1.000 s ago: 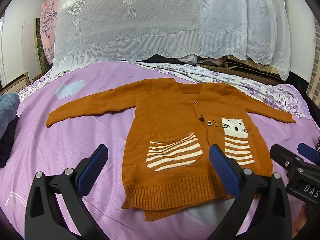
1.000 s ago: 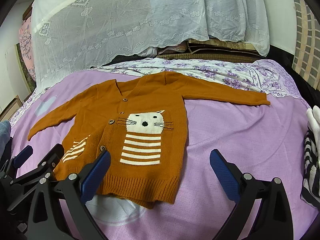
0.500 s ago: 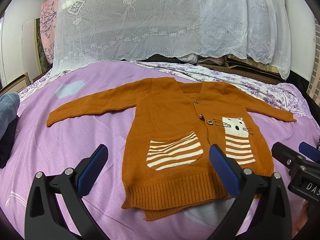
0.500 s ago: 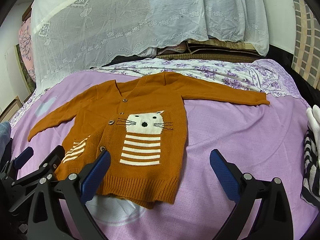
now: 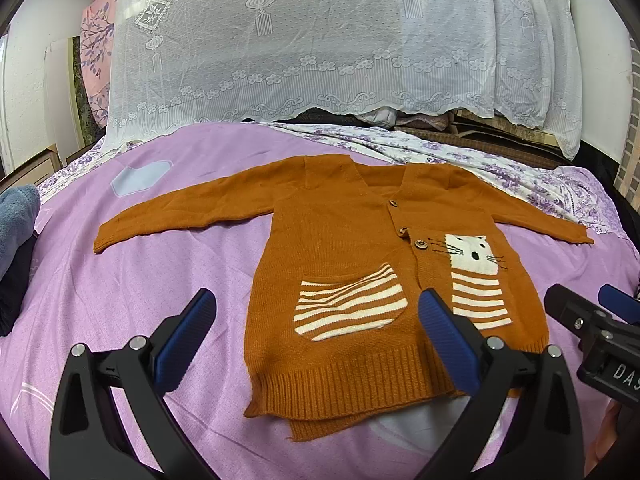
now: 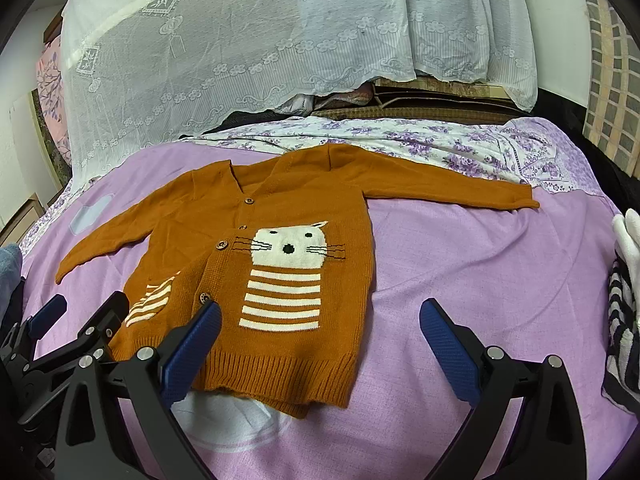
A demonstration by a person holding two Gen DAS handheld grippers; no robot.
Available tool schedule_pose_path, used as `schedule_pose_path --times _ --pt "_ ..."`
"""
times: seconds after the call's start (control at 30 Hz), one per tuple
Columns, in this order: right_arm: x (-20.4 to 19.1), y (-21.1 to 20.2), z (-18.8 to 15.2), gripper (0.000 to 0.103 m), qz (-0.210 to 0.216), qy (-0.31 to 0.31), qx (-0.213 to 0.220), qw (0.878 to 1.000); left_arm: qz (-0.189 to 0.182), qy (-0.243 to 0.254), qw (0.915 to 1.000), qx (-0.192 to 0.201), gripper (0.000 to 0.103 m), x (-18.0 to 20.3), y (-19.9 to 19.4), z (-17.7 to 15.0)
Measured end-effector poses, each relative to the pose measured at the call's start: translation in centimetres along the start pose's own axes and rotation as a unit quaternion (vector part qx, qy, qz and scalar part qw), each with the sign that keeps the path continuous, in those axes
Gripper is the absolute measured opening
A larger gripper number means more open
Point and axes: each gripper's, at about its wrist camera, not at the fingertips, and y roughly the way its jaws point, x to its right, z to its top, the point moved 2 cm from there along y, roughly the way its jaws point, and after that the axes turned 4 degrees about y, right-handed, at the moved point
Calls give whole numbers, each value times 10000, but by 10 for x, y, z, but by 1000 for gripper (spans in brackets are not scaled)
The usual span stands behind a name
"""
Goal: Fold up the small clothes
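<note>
On the purple bedspread, through the left wrist view, the orange cardigan lay flat and unfolded, hem near, collar far, sleeves stretched left and right. The left gripper hovered at the hem, jaws apart, empty. Through the right wrist view, the right gripper stood apart too, its sleeve far right. White lace curtain hung behind.
</note>
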Motion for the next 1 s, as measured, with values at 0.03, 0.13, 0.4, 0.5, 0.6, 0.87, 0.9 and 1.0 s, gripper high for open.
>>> schedule_pose_path --times 0.03,0.13,0.4,0.5,0.6,0.87,0.9,1.0 --pt "0 0 0 100 0 0 -4 10000 -1 1 10000 -1 98 0 0 0" --pt "1 0 -1 100 -5 6 -5 10000 1 1 10000 -2 98 -2 0 -2" --pt "1 0 5 100 6 41 -21 10000 1 8 10000 -19 98 -3 2 -3" --pt "2 3 1 100 56 84 -36 9999 -3 13 10000 -34 98 -5 3 -6" --pt "8 3 0 100 169 180 50 9997 -17 10 10000 -84 98 -5 5 -7" --pt "54 25 10 100 915 1493 29 9846 -280 -143 9985 -437 99 -11 24 0" --pt "63 29 13 100 859 1592 -17 9835 -278 -137 9985 -447 99 -11 25 5" --pt "104 41 32 98 751 2164 -2 9734 -222 -5 9987 -458 99 -16 30 21"
